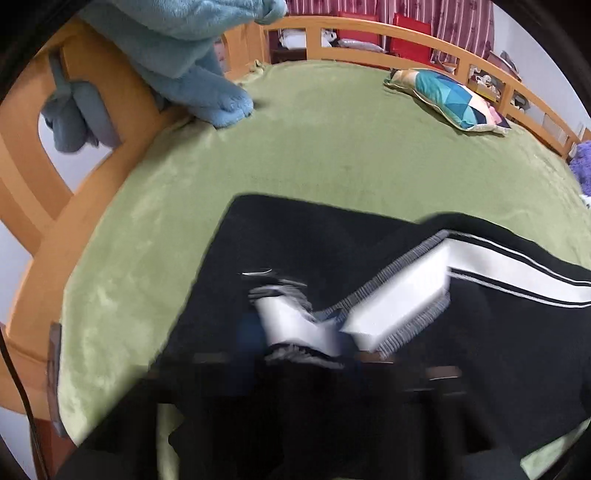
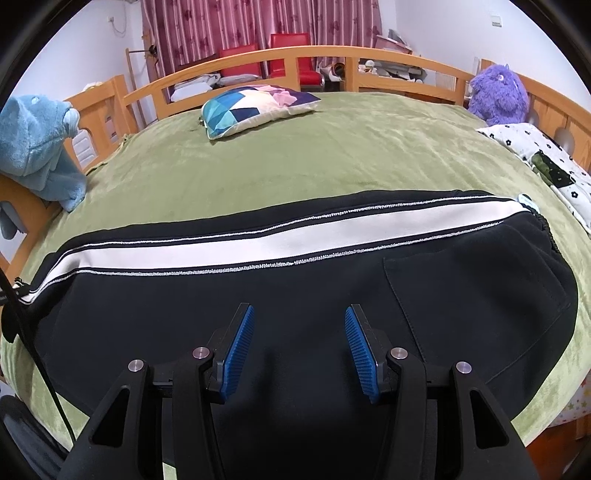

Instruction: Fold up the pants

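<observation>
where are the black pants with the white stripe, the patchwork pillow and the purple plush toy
black pants with white side stripe (image 2: pixel 295 288), right wrist view, dark fabric below stripe
geometric patchwork pillow (image 2: pixel 255 107), right wrist view, its top face
fuzzy purple plush toy (image 2: pixel 498 96), right wrist view, its body

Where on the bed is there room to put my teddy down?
The widest bare patch is the green blanket between the black pants and the patchwork pillow. There is also room between the pillow and the purple plush. It is crowded on the near side, under the pants, and at the right edge by the flowered cloth.

Wooden bed rail (image 2: pixel 258 59); maroon curtains (image 2: pixel 240 26) behind
</observation>
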The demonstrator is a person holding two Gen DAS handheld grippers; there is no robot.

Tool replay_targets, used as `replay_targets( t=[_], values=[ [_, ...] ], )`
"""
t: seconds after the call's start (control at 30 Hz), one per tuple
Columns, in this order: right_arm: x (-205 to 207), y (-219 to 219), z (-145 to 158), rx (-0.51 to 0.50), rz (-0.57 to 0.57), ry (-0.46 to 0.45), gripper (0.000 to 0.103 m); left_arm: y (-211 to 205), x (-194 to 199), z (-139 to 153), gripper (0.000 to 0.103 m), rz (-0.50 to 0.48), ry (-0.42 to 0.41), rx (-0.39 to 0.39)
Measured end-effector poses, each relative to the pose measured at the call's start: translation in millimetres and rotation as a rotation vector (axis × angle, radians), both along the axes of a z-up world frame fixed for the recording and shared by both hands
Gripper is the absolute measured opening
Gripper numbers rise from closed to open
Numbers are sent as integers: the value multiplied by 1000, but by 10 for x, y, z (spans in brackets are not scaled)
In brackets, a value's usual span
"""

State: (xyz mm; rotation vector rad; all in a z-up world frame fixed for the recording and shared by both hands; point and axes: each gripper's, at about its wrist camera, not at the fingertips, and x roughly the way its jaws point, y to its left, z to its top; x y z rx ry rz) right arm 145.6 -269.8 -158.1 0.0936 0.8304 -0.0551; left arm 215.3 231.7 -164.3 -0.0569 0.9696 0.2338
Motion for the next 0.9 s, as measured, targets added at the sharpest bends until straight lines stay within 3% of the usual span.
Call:
replay_targets(
  t=[0.07, 0.2, 0.33, 0.4, 0.5, 0.57, 0.77, 0.9],
  values=[
    [-1, 2, 7, -7, -9, -5, 51, 75, 72, 64, 13, -3, -65, -12],
    [11, -30, 11, -13, -27, -8, 51, 305, 237, 294, 13, 74, -184, 44],
    [42, -58, -14, -13, -45, 4, 51, 418, 489, 263, 14, 105, -188, 27],
    [48, -71, -18, -13, -47, 7, 51, 340, 570, 188, 20, 107, -155, 82],
    [41, -91, 3, -13, -43, -7, 51, 184, 580, 168, 43, 114, -108, 201],
    [25, -131, 53, -18, -40, -21, 51, 82, 459, 271, 58, 82, -134, 177],
    [-143, -585, 305, -30, -115, -83, 60, -438, 159, 533, 63, -41, -132, 42],
    [-369, -1200, 396, -62, -223, -106, 73, -883, -134, 665, 66, -112, -167, -29]
  ],
)
